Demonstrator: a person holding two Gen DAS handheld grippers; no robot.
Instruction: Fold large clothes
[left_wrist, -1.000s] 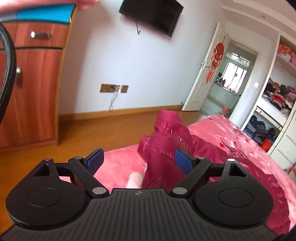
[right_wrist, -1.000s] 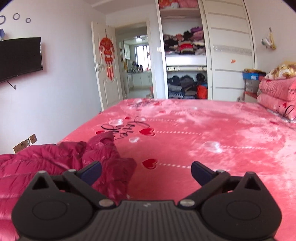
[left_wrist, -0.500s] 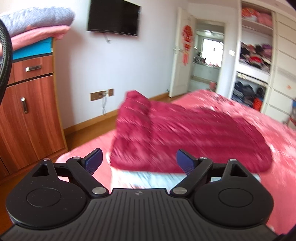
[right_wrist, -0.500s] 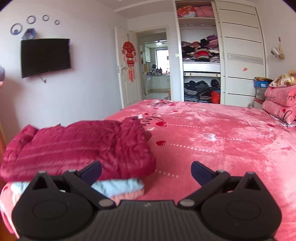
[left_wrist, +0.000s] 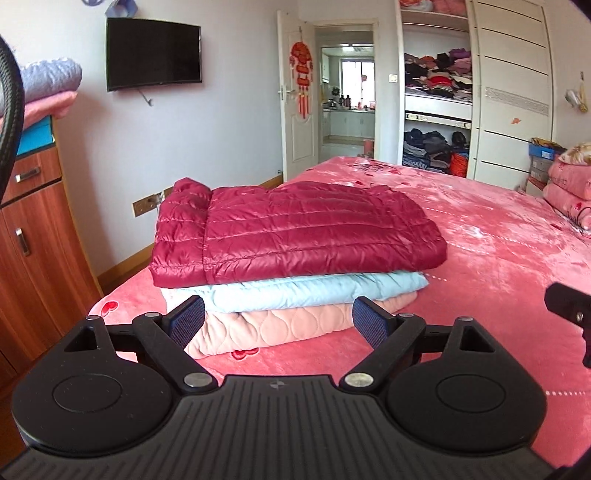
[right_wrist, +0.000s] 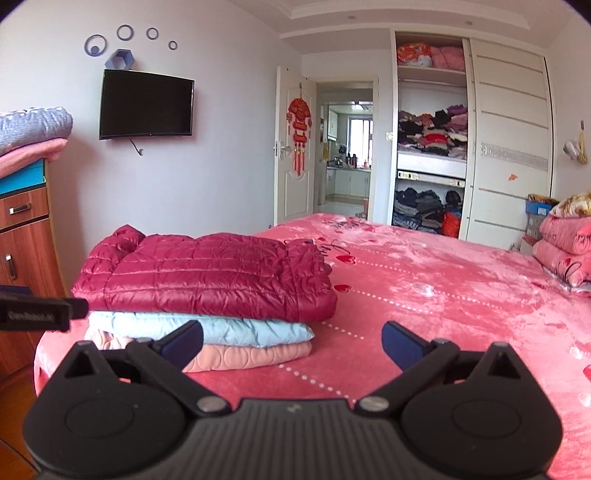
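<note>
Three folded garments now sit stacked on the bed (left_wrist: 480, 266), red jacket (left_wrist: 295, 232) newly on top; both grippers' fingers (left_wrist: 186, 321) spread, empty.

Glossy quilted jacket (left_wrist: 295, 229); plush fleece bedspread (left_wrist: 498, 258); glossy wood cabinet (left_wrist: 33, 236).

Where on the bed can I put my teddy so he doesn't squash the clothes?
Bare bed stretches between the clothes pile and the folded blankets at the right edge. The pile's corner is crowded; both open tools hover just before it.
</note>
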